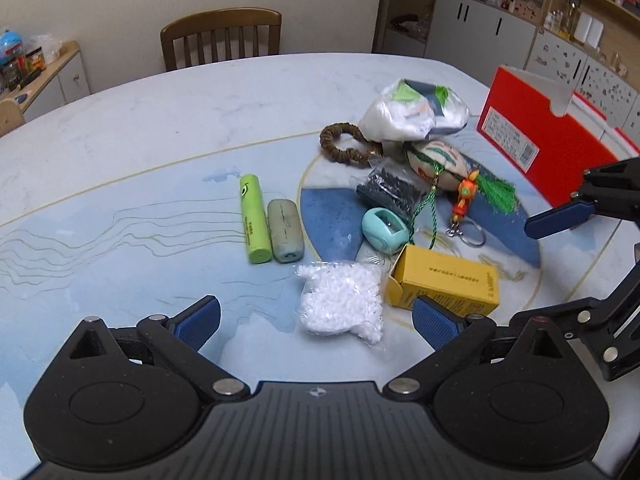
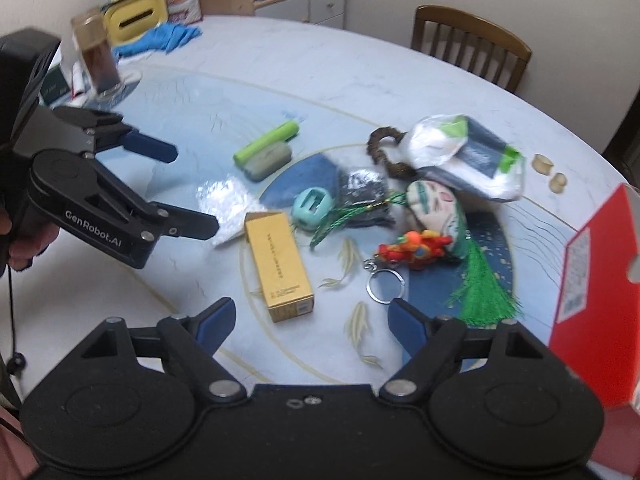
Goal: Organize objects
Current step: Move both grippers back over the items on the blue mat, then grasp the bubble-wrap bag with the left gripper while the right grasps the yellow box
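Observation:
A heap of small items lies on the round table [image 1: 120,140]. In it are a yellow box [image 1: 444,284] [image 2: 280,264], a bag of white beads [image 1: 340,304], a green tube [image 1: 253,220], a grey case [image 1: 285,230], a teal sharpener [image 1: 386,232], a black bead bag [image 1: 390,190], a tasselled sachet [image 2: 436,208] and an orange keychain [image 2: 416,248]. An open red box [image 2: 592,300] stands at the right. My left gripper [image 1: 318,316] hangs open above the bead bag. My right gripper [image 2: 312,320] is open over the table, between the yellow box and the key ring, touching nothing.
A brown bracelet [image 1: 344,144] and a white plastic bag [image 1: 416,112] lie behind the heap. A jar [image 2: 96,60], a yellow tissue box [image 2: 136,12] and a blue cloth [image 2: 160,40] sit on the table's far side. A wooden chair [image 1: 220,36] stands at its edge.

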The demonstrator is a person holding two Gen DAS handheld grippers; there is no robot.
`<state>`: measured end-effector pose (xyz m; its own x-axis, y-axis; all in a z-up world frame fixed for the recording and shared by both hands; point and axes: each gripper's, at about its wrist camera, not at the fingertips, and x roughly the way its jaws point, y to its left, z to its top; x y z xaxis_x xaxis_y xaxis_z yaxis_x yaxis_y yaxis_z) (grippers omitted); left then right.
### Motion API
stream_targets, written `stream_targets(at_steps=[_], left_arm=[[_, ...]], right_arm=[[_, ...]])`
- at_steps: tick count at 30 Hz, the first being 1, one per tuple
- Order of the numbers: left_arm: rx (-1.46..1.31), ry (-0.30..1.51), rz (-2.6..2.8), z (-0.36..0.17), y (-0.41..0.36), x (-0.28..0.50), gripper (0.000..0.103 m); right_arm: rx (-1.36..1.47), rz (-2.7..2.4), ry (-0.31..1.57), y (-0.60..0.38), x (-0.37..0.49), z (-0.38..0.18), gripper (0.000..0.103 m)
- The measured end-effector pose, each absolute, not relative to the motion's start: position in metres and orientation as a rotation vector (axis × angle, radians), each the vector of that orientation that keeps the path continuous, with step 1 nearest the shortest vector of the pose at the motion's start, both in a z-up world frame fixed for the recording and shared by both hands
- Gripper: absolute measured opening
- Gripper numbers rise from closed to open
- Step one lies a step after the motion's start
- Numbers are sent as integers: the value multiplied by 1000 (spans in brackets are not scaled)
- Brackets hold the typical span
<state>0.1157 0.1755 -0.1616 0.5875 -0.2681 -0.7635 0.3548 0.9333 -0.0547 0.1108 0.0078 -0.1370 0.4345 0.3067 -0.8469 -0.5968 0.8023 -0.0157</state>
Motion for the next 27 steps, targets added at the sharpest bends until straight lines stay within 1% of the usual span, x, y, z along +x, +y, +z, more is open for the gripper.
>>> stream_targets(at_steps=[9, 14, 17, 23, 25, 27], left_arm=[[132, 888, -385, -180, 169, 127, 103], [145, 882, -394, -185, 166, 131, 102], [141, 876, -399, -185, 165, 132, 102], [142, 868, -405, -184, 162, 131, 98], [152, 864, -406, -183, 161, 131, 92], [151, 863, -402, -182, 161, 131, 88]], right_arm=[[-386, 611, 971, 23, 120, -152, 73], [-393, 627, 978, 28, 126, -158, 61], [-389, 632, 981, 29, 129, -159, 58], [-407, 646, 974, 33, 132, -160, 52], [-420, 648, 973, 36, 133, -162, 51], [-422, 656, 972, 38, 134, -163, 48]])
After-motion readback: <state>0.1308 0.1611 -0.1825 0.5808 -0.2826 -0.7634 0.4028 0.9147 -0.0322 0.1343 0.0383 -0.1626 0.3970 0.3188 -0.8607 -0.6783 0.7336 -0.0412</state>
